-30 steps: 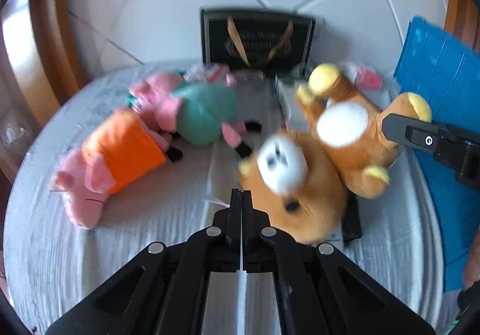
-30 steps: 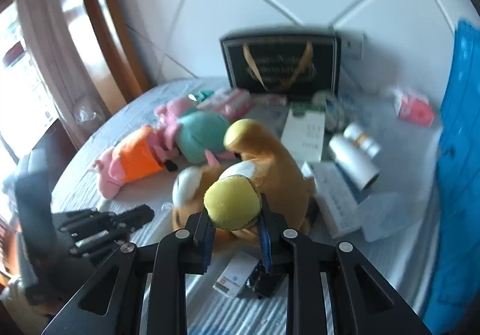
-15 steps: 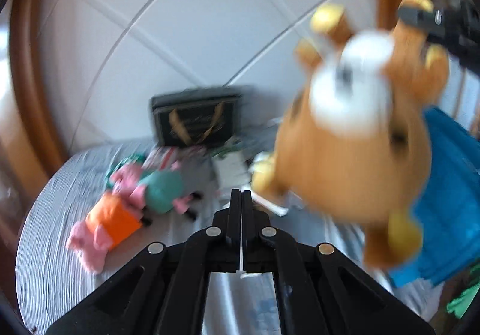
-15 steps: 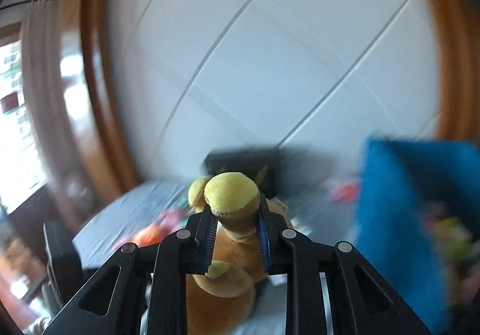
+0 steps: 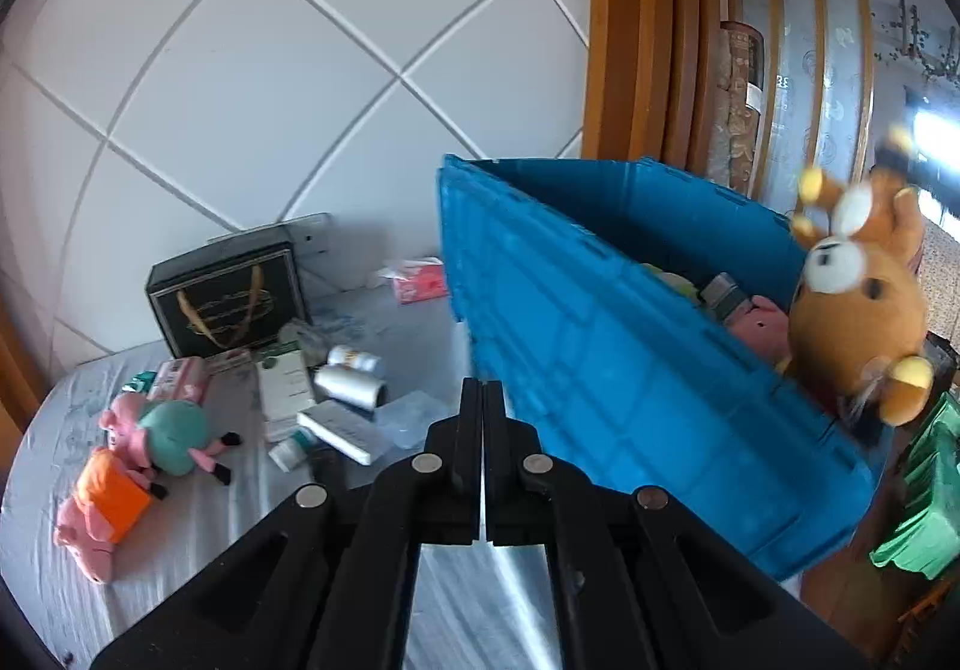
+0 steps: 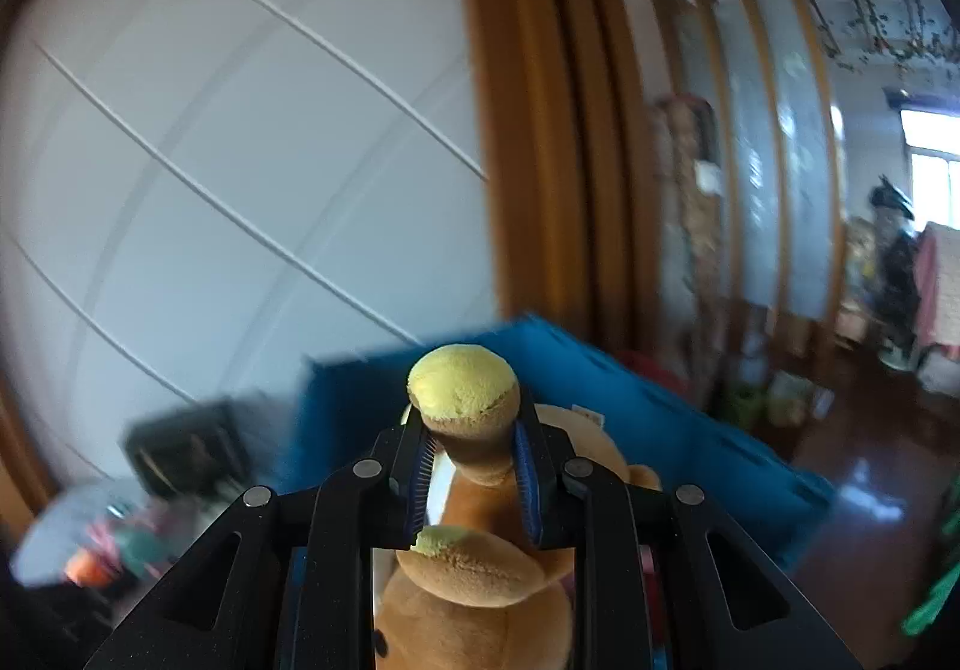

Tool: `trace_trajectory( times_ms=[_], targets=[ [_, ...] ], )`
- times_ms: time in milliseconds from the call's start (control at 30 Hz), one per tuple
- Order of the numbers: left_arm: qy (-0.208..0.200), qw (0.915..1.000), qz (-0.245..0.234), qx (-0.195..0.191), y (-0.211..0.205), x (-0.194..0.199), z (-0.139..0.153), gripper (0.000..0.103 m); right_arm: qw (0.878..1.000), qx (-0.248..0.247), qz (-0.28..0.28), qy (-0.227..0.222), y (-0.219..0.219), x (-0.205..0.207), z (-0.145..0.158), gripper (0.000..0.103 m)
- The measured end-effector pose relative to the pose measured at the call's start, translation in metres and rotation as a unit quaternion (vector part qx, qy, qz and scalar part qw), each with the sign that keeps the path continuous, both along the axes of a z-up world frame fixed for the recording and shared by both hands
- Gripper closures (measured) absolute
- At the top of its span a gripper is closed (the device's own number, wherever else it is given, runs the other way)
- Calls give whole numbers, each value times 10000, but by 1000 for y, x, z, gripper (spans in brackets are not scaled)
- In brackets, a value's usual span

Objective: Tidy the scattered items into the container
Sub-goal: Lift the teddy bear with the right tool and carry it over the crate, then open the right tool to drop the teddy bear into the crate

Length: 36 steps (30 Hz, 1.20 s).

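A fuzzy brown plush bear (image 5: 852, 304) with yellow paws hangs above the ribbed blue plastic crate (image 5: 600, 358), one leg pinched by the right gripper (image 6: 471, 448) (left gripper (image 5: 482, 430) closed, empty).

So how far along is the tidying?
Partly done: the blue crate already holds a pink plush and other items. In hand: the right tongs grip the brown bear by a limb over the crate. Left: two pig plushes, bottles, boxes and packets on the table. The left tongs are shut and empty.
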State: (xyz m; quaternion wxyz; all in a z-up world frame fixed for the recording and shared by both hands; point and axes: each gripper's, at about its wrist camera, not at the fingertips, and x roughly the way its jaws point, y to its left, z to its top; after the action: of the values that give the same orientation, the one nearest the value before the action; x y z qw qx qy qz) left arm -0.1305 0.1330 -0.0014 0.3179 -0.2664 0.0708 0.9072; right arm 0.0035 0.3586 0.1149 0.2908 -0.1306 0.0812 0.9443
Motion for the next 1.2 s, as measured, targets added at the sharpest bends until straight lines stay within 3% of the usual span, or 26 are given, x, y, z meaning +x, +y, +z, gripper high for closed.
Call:
trace_trajectory(
  times_ms=[100,267,367,433,500,567,633,733,833,900,933,967,1200],
  targets=[
    [-57,9998,169,-22,22,7,-6,103,9994,-204,-47,-282,36,10,-25,79],
    [-170,9975,683,-63,37,20,-19,103,9938,-476,433,-912,73,11,-72,76],
    [-349,9939,1029,-171,37,25,-30,103,9893,-740,653,-1071,89,19,-99,70],
    [-551,9902,1252,-275,34,28,-39,103,9874,-840,757,-1102,97,27,-114,54],
    [-708,9874,1378,-324,31,30,-46,103,9867,-783,875,-1120,105,34,-116,49],
    [-845,9838,1524,-408,27,36,-54,103,9859,-710,932,-1194,107,33,-120,35],
    [-951,9804,1647,-509,22,41,-59,103,9863,-722,980,-1112,106,38,-121,18],
    [-1079,9749,1827,-671,9,46,-67,103,9884,-637,915,-1032,99,45,-115,3],
    [-1144,9711,1966,-720,-5,48,-71,91,9923,-437,765,-873,90,53,-105,0],
    [-1157,9690,2076,-671,-21,51,-74,74,9936,-387,712,-784,83,57,-99,0],
    [-1147,9687,2103,-656,-26,52,-75,59,9937,-382,747,-744,79,57,-96,0],
    [-1129,9680,2151,-627,-35,53,-76,50,9936,-352,816,-693,73,56,-92,0],
    [-1052,9675,2230,-559,-102,42,-81,49,9885,-33,1478,-321,-18,46,-66,0]
  ],
)
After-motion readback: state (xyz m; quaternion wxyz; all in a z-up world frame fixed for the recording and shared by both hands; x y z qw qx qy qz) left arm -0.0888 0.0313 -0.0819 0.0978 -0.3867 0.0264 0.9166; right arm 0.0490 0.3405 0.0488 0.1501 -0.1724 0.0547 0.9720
